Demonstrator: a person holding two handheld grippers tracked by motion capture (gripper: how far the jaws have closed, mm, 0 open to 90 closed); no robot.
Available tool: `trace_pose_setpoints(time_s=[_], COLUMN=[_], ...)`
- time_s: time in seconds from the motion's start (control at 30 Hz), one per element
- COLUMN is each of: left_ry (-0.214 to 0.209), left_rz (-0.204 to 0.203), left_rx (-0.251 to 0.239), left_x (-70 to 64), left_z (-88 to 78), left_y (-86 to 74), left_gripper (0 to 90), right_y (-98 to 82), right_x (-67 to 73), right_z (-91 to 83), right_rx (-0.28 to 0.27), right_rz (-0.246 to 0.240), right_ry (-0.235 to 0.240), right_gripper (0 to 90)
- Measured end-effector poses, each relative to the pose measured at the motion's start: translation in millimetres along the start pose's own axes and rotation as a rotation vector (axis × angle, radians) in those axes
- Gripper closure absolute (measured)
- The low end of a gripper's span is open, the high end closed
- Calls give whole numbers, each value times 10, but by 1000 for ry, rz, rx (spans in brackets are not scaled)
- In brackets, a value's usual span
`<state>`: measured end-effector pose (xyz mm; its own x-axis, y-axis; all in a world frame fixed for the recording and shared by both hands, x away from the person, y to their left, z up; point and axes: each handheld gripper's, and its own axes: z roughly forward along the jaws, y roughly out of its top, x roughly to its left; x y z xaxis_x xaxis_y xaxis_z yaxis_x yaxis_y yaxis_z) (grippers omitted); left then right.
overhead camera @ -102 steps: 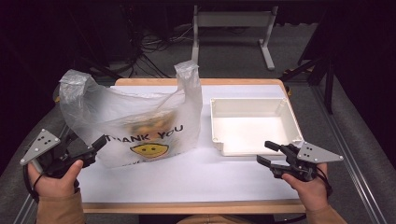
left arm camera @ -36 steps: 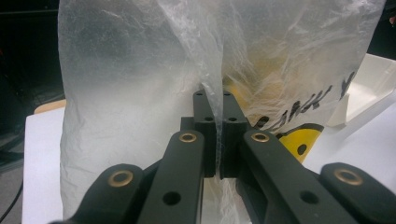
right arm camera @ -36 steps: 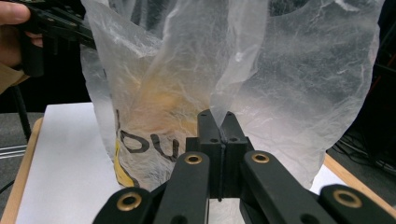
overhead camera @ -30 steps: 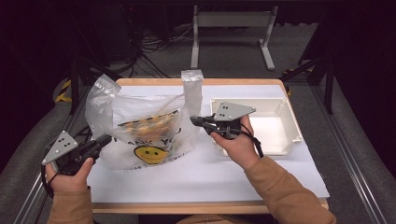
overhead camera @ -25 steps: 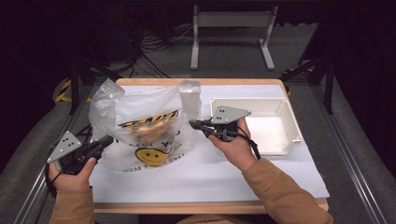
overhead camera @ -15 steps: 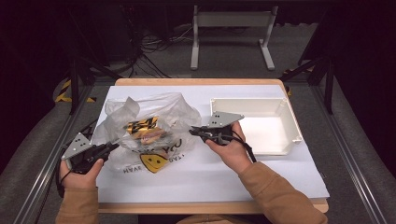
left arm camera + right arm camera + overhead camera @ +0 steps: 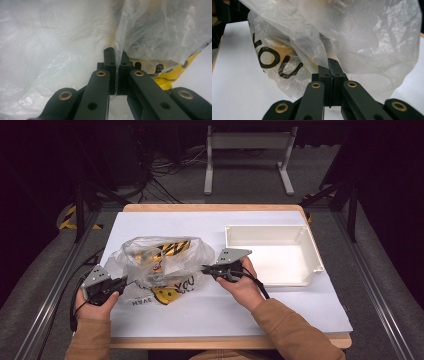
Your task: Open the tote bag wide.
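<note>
A thin translucent plastic bag (image 7: 160, 265) printed with black letters and a yellow smiley lies slumped on the white table cover (image 7: 280, 305), left of centre. Yellow-and-black striped contents show through it. My left gripper (image 7: 122, 281) is at the bag's left edge, shut on a fold of the film (image 7: 162, 30); in the left gripper view the jaws (image 7: 116, 52) pinch it. My right gripper (image 7: 204, 268) is at the bag's right edge, also shut on the film (image 7: 367, 37), which drapes over the closed jaws (image 7: 329, 62).
An empty white rectangular tray (image 7: 265, 229) stands to the right of the bag, just beyond my right hand. The table's wooden edge (image 7: 215, 342) runs along the front. A metal stand (image 7: 247, 142) and cables sit on the dark floor behind.
Both hands have sunk toward the table with the bag's edges still pinched. The bag, held up tall before, has collapsed into a low heap.
</note>
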<state>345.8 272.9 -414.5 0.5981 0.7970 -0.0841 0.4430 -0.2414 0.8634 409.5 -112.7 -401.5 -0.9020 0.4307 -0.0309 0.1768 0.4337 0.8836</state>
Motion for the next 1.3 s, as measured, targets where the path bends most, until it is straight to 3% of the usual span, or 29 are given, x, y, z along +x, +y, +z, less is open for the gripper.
trace_pose_setpoints(time_s=[0.17, 0.43, 0.57, 0.67, 0.7, 0.77, 1.07, 1.3], left_ry=[-9, -25, -21, -13, -8, 2, 56, 81], left_rz=[-7, -19, -12, -16, -21, -22, 10, 38], left_rx=[50, 104, 79, 38, 14, -26, -138, -206], left_x=[21, 42, 21, -11, -22, -43, -227, -355], left_z=[63, 114, 66, -15, -60, -158, -463, -640], left_y=[-43, -77, -63, -32, -10, 51, 233, 364], left_gripper=[891, 885, 829, 660, 660, 502, 228, 144], right_y=[-29, -173, -141, -96, -85, -61, 37, 73], right_x=[13, 21, 52, 84, 89, 89, 149, 205], right_z=[42, 131, 90, 27, -2, -84, -408, -641], right_rx=[10, 72, 54, 41, 33, 15, -30, -69], right_rz=[5, 25, 7, -3, -2, 2, -1, 8], right_ry=[8, 14, 4, 6, 6, 5, 10, 1], right_gripper=[900, 900, 877, 825, 811, 777, 575, 401])
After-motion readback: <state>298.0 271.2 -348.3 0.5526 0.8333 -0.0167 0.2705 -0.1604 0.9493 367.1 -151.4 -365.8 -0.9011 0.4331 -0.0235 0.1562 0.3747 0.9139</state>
